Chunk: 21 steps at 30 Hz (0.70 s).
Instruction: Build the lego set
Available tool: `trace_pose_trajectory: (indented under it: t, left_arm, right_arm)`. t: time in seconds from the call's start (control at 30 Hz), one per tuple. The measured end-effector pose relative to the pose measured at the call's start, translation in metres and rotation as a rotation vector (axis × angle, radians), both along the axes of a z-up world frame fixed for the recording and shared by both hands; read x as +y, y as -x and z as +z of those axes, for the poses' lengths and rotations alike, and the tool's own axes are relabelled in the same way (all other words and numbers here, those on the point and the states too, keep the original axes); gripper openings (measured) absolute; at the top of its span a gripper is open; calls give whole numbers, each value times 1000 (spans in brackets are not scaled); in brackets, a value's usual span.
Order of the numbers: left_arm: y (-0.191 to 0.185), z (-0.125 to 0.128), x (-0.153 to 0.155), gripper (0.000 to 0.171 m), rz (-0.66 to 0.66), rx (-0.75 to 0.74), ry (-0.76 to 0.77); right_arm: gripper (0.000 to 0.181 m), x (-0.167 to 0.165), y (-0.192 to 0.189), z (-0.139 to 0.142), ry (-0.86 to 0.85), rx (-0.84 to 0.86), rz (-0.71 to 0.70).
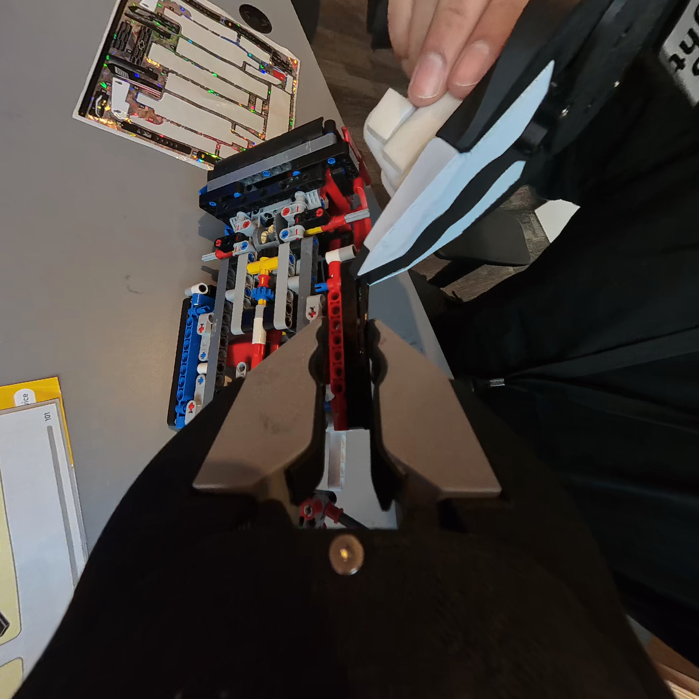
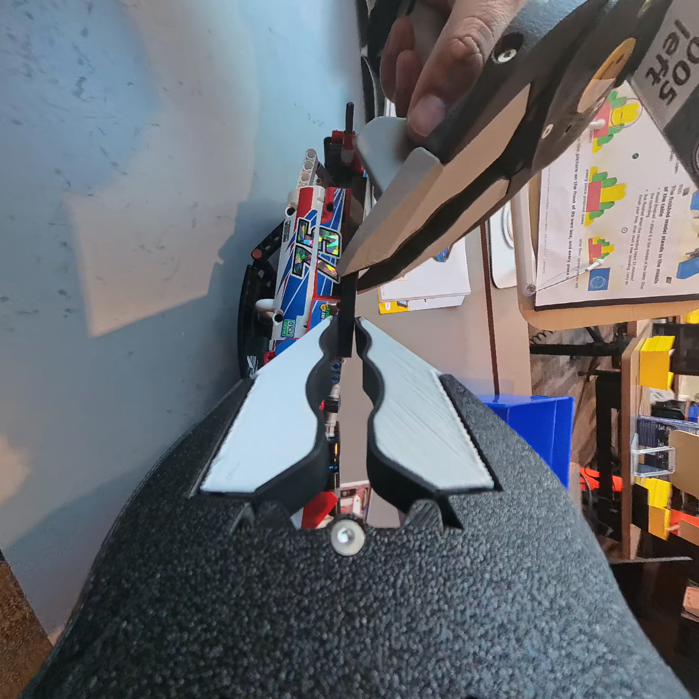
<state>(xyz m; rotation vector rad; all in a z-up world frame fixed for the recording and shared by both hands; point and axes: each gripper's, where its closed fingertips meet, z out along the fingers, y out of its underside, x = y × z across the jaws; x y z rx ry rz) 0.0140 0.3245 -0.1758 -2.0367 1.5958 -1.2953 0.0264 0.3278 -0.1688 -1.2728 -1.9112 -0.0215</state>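
The lego model (image 1: 264, 272) is a Technic chassis of blue, red, grey and black parts lying on the grey table (image 1: 94, 227). My left gripper (image 1: 348, 333) is shut on its right side, with a red beam (image 1: 334, 340) and a black beam (image 1: 357, 359) between the fingers. My right gripper (image 2: 346, 321) is shut on the same thin black beam (image 2: 348, 302); in the left wrist view its white fingers (image 1: 397, 234) reach the beam's far end. In the right wrist view the model's stickered white, blue and red panel (image 2: 306, 264) shows, and the left gripper's tan fingers (image 2: 416, 227) pinch the beam from above.
A sticker sheet (image 1: 189, 75) lies beyond the model and an instruction booklet (image 1: 34, 491) lies at the near left. The table edge runs just right of the model. A blue bin (image 2: 529, 427), a board with an instruction sheet (image 2: 605, 212) and shelves (image 2: 650, 416) stand to the right. Left and right tips are no more than a few centimetres apart.
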Motion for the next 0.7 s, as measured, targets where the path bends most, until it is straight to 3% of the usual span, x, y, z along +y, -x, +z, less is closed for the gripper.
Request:
trace_pose_trajectory:
  t: [0.13,0.3,0.43,0.57,0.7]
  left_arm:
    - [0,0,0,17,11,2,5]
    - [0,0,0,17,21,-3,5]
    - [0,0,0,17,28,-14,5]
    - [0,1,1,17,34,-32,14]
    - [0,1,1,17,30,-47,23]
  right_arm:
    - [18,-1,-7,4,169,97,-36]
    - [23,8,-13,13,573,236,-153]
    - [24,3,-10,14,821,237,-141]
    - [24,4,-17,4,897,165,-141]
    - [19,3,-14,8,794,187,-86]
